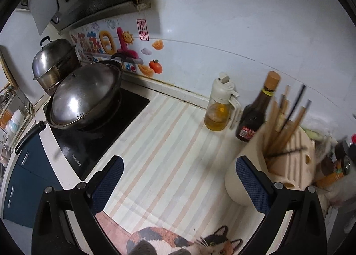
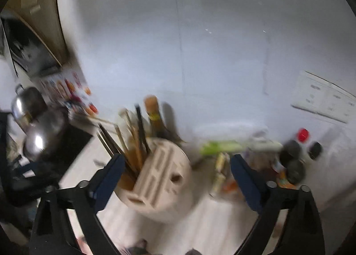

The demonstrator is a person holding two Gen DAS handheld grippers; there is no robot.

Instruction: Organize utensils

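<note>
Both grippers, left [image 1: 179,184] and right [image 2: 176,180], have fingers apart, empty; the chopsticks [image 1: 281,125] look light, stiff, slippery, best pinched mid-shaft.

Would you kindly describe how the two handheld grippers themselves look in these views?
Both look alike. The left gripper has black angular linkage arms with round silver pivot bolts and two flat fingers faced with dark blue textured pads. The right gripper shows the same build, though blurred. No cables, markings or sleeves show.

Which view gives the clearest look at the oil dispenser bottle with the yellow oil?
The left wrist view: the oil dispenser bottle stands sharp and unobstructed by the wall, beside the dark sauce bottle. The right wrist view is motion-blurred, and I cannot make the dispenser out there.
</note>
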